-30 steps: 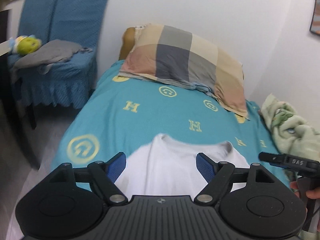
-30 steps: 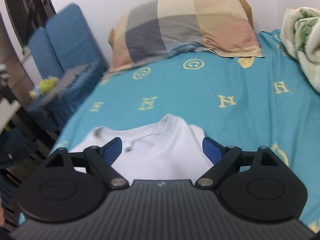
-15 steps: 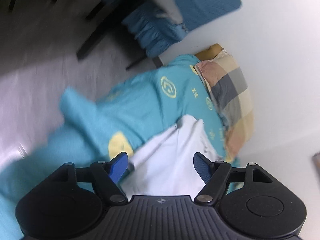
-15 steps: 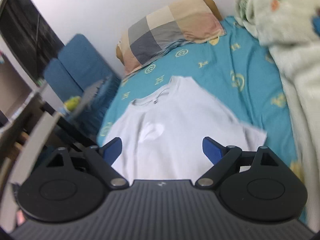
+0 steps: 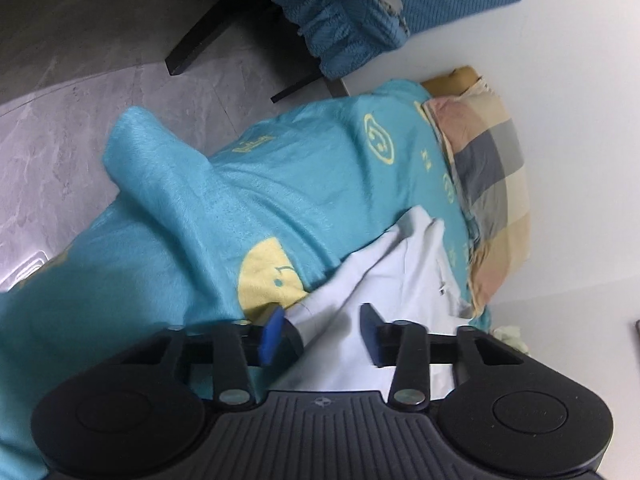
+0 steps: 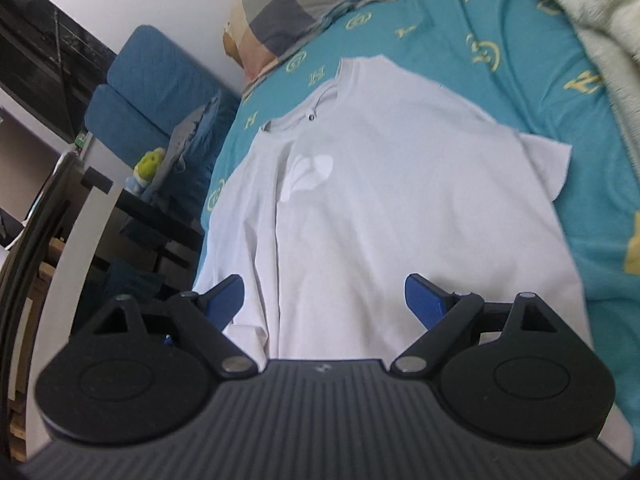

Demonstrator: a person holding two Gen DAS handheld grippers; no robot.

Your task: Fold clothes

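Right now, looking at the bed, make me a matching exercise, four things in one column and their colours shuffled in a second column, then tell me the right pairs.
Things:
1. T-shirt
2. Bedspread
3. Pillow
4. Soft toy

Colours:
A. Yellow-green
B. White
C. Turquoise with yellow symbols
D. Checked beige, grey and pink

Pairs: 1-B, 2-C, 3-D, 4-A
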